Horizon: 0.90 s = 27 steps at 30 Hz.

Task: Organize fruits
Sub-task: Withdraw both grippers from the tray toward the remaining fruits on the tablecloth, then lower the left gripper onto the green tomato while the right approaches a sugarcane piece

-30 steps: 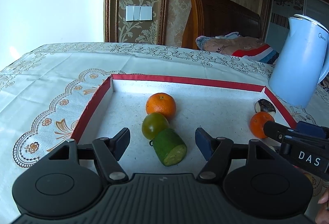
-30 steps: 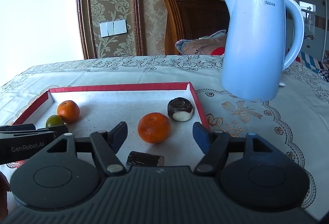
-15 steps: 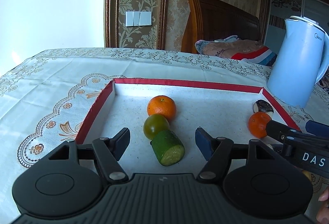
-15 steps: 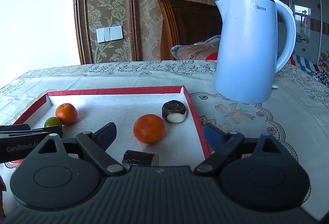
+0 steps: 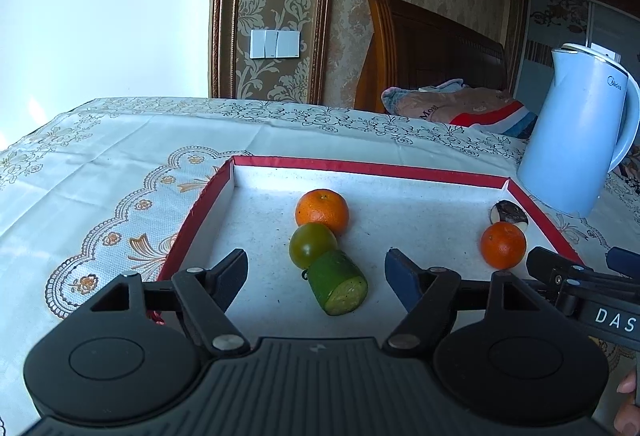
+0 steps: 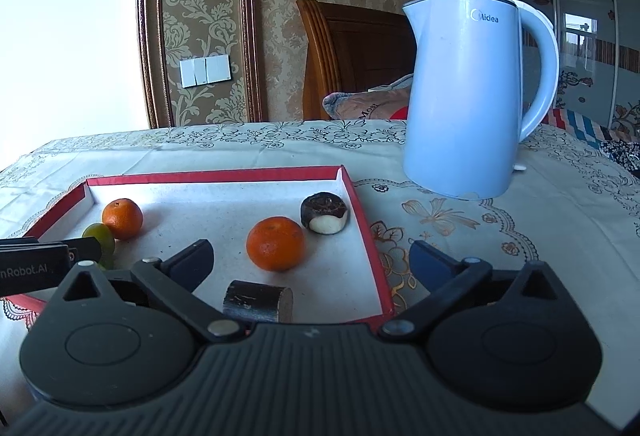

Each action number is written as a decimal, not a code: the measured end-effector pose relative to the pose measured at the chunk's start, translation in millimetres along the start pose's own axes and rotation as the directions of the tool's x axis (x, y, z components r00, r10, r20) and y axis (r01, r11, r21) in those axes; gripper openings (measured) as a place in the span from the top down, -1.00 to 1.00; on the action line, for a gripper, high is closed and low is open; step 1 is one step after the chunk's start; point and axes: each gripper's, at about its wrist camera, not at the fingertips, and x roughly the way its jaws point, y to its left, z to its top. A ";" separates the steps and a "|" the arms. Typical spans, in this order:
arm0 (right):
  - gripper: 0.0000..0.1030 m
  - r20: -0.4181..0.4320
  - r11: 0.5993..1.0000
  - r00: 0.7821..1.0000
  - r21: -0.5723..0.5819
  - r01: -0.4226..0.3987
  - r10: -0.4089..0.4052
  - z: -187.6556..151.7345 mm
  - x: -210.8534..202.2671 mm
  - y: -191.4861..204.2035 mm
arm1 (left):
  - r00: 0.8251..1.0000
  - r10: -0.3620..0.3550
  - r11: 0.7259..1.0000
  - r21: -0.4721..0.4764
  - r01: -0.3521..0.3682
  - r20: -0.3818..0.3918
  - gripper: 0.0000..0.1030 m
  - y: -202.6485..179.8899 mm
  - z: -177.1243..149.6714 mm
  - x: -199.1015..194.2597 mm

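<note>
We see a red-rimmed tray [image 5: 202, 202] lying on a table [image 5: 100, 164] under an embroidered cloth. Our left claw [image 5: 316, 268] hovers over the tray's near left part, its jaws opening and pressing on nothing; a cut green cucumber piece [image 5: 339, 288] lies on the tray floor between them, apart from both pads. Touching the far end of that piece is a green tomato [image 5: 312, 244], and just behind the tomato, touching it, sits an orange [image 5: 322, 210]. These three form a short row running away from us.

Further right, a second orange [image 6: 275, 243] rests alone near the middle of the tray's right half. A dark cylindrical piece [image 6: 258, 301] with a brownish cut face lies on its side close in front of it. Beyond the orange, near the far right corner and just beside the rim, is a dark-skinned piece with a white cut face [image 6: 325, 213].

Our right claw [image 6: 310, 263] straddles the tray's right rim, jaws opening wide and gripping nothing. Off the tray to the right, a pale blue kettle [image 6: 472, 96] stands upright on the cloth.
</note>
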 end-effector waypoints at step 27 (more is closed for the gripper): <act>-1.00 0.030 1.000 1.000 0.019 -0.001 0.001 -21.9 -42.4 -14.0 | 0.995 -0.098 0.995 0.010 0.098 0.000 -0.51 4.8 -28.7 -47.3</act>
